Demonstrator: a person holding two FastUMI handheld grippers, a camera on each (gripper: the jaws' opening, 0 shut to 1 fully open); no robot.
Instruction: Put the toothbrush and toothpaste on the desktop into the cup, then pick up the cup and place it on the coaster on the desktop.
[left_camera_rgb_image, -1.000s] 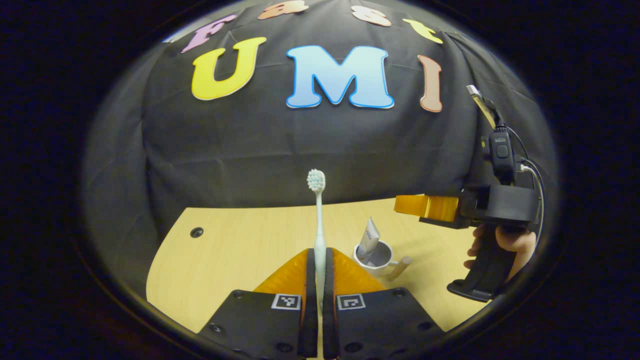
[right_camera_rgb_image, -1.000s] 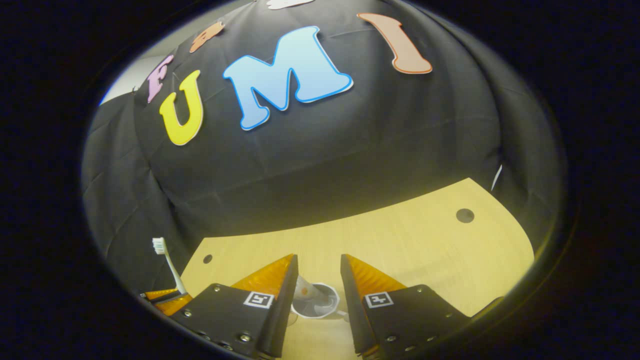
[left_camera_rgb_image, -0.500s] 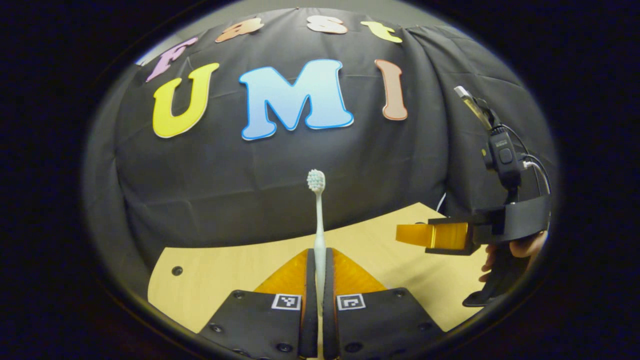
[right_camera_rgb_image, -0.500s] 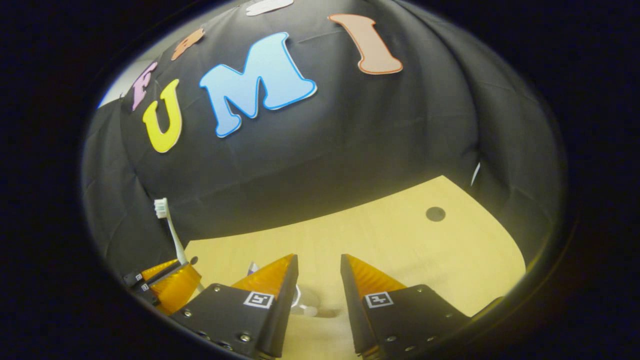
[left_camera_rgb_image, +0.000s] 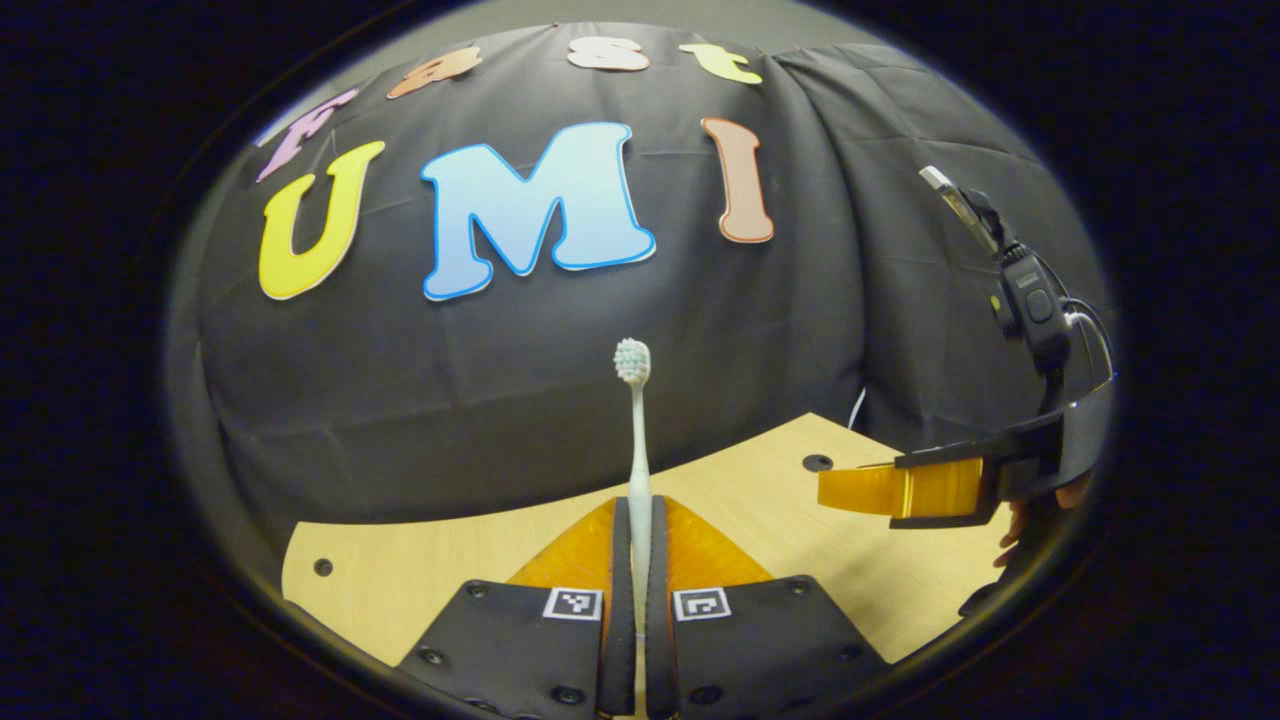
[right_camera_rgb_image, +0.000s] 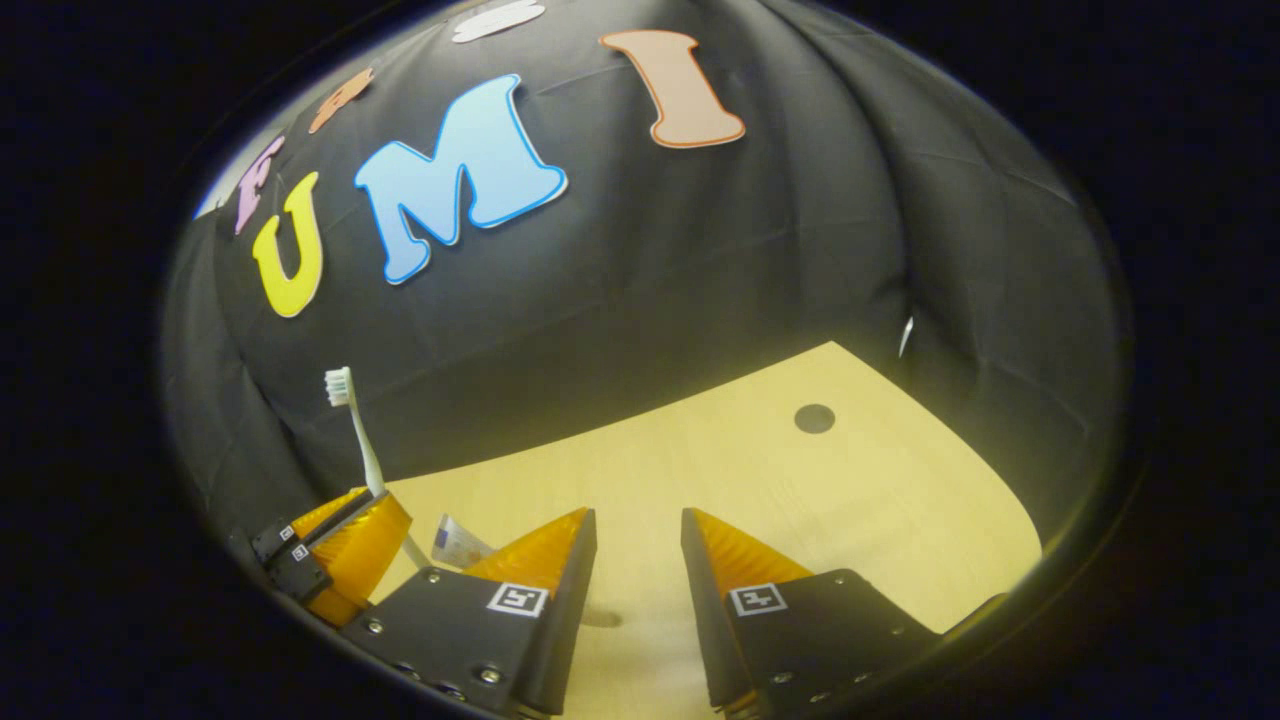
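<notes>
The left gripper (left_camera_rgb_image: 633, 560) has its fingers closed on the brush (left_camera_rgb_image: 636, 440), gripping the lower handle with both fingers pressing it; the brush stands upright along the gripper's forward line, bristle head at 12 o'clock, well above the desk (left_camera_rgb_image: 420, 560); in the right gripper view the same brush (right_camera_rgb_image: 356, 430) rises at about 10 o'clock from the left gripper (right_camera_rgb_image: 345, 545), leaning slightly; just beside it, at about 8 o'clock from the right gripper (right_camera_rgb_image: 634, 545), a corner of the paste (right_camera_rgb_image: 458, 545) sticks up behind the right gripper's near finger, and whether it sits in the cup cannot be told, since the cup itself is hidden there; the right gripper is open with a clear gap between its fingers and holds nothing, hovering over bare desk; in the left gripper view it (left_camera_rgb_image: 880, 490) shows side-on at 3 o'clock, a hand (left_camera_rgb_image: 1020, 520) partly visible behind it; the relation that counts for the coming move is that the brush's long axis is vertical and the left gripper is the one carrying it, so, as a judgement, the brush must be brought over the cup's mouth and lowered handle first; the paste end marks roughly where that lies, near the left gripper and to the right gripper's lower left; the coaster's place cannot be told.
</notes>
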